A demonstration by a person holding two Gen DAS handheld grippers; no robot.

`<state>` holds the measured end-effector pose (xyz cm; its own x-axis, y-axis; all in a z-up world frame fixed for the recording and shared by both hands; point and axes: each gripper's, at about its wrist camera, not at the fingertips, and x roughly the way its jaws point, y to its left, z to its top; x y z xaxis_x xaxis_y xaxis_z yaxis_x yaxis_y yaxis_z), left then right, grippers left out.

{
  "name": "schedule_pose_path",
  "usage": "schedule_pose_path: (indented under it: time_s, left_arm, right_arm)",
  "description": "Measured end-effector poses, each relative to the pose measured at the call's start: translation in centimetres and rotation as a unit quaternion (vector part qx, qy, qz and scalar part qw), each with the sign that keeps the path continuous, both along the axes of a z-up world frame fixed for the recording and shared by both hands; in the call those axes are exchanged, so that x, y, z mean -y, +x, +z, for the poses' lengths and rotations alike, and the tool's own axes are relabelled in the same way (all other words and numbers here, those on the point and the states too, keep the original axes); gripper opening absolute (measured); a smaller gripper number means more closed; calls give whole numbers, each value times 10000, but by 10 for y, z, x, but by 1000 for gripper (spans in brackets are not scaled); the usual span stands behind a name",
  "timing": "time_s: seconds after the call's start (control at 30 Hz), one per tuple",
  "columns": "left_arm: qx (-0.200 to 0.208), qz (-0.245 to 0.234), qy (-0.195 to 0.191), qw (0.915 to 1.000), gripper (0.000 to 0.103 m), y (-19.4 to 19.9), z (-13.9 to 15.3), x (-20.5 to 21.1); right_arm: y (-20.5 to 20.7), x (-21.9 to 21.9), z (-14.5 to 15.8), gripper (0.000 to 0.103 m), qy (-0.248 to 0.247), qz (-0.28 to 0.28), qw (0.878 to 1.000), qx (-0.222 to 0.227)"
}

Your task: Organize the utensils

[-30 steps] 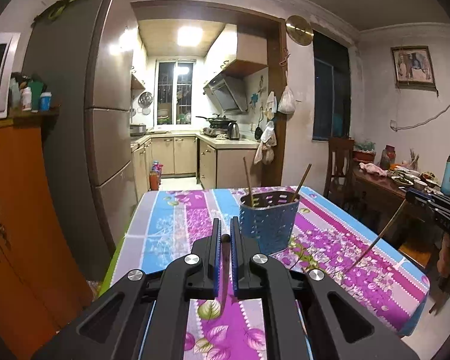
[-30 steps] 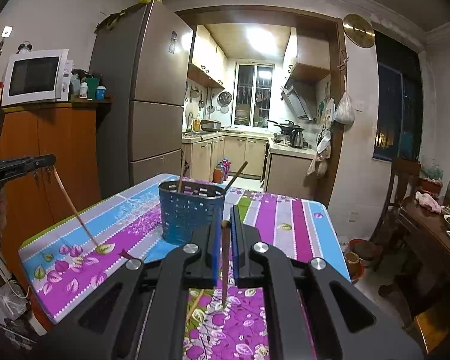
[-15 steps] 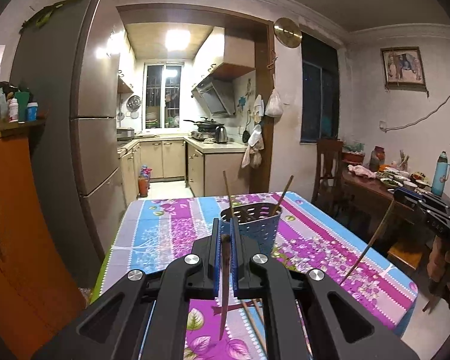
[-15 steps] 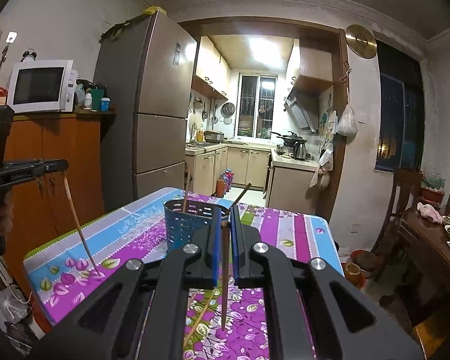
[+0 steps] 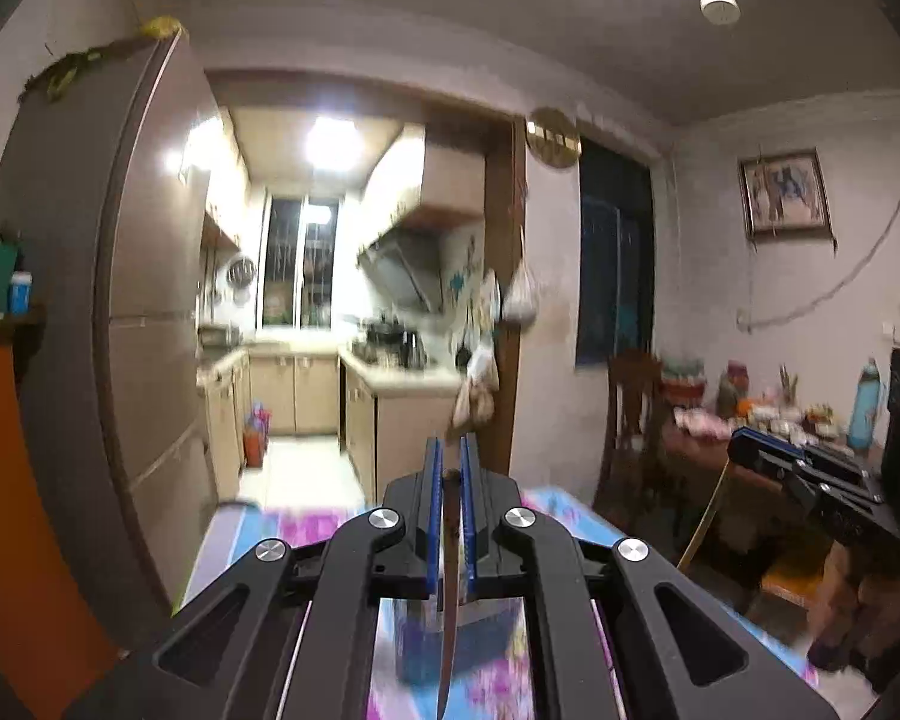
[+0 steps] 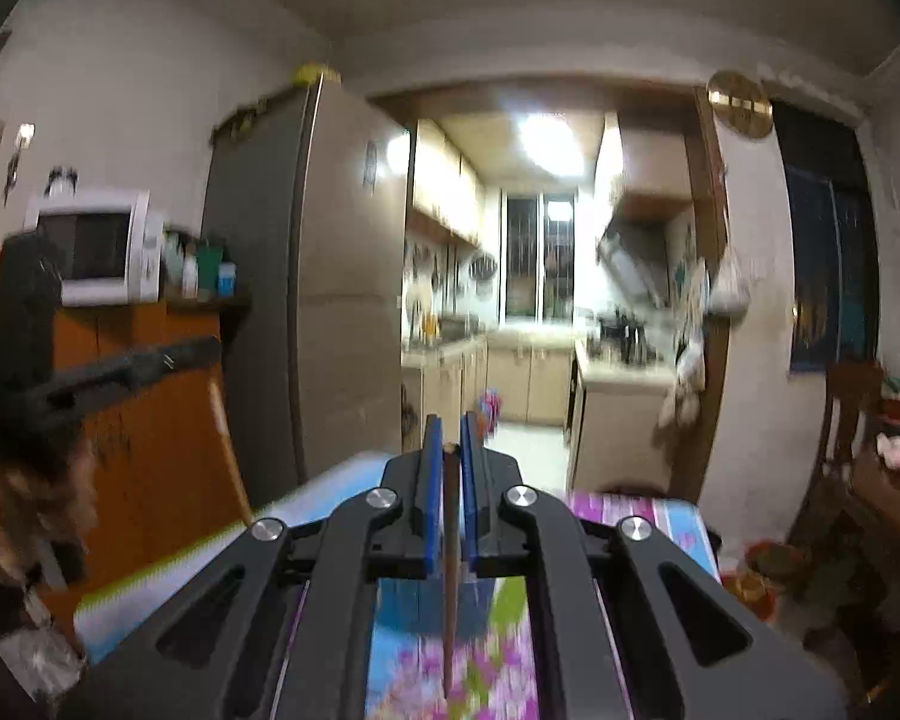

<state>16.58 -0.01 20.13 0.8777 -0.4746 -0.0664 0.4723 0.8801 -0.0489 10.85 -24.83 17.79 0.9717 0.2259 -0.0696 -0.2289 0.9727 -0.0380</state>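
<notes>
Blue holder (image 5: 450, 642) blurred — contents unclear, tools (image 5: 449, 468) (image 6: 448, 438) pinching chopsticks (image 5: 448, 588) (image 6: 449, 570)

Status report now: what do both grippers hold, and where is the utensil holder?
Left gripper shut on chopstick. Right gripper shut on second chopstick. Blue holder below, blurred. Nothing visibly blocking.

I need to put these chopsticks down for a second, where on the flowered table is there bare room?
Bare cloth shows on the flowered table along its far edge towards the kitchen doorway and at its near left corner. The blue utensil basket crowds the middle, just under the left gripper and right gripper, each shut on a hanging chopstick. The frames are blurred; most of the tabletop is hidden.
</notes>
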Motion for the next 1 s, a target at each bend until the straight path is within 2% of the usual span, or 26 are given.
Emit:
schedule_pose_path:
  time_s: [0.1, 0.17, 0.3, 0.4, 0.47, 0.63, 0.73, 0.87, 1.0]
  left_arm:
    - [286, 120, -207, 9993, 7, 27, 24, 12]
    - [477, 267, -189, 9983, 7, 42, 33, 21]
    - [419, 257, -239, 9985, 7, 80, 31, 38]
    - [291, 155, -302, 9990, 7, 104, 15, 47]
    - [228, 254, -140, 9993, 7, 117, 1, 55]
    - [-170, 281, -23, 9995, 7, 148, -38, 57]
    - [-593, 213, -114, 9979, 7, 169, -66, 54]
    - [-1091, 246, -27, 9937, 7, 189, -101, 55]
    - [-1250, 331, 41, 9916, 7, 193, -111, 50]
  right_arm:
    - [25, -5, 26, 5, 109, -66, 9992, 385]
    - [46, -7, 37, 5, 137, -145, 9982, 565]
    - [86, -7, 37, 5, 138, -275, 9980, 546]
    - [115, -1, 23, 5, 255, -311, 9987, 323]
    - [130, 3, 9, 5, 356, -295, 9988, 161]
    - [158, 11, -28, 5, 662, -299, 9969, -315]
    - [175, 17, -58, 5, 949, -274, 9921, -769]
    - [192, 19, -87, 5, 1203, -235, 9841, -1285]
    - [196, 26, -102, 6, 1233, -396, 9792, -1562]
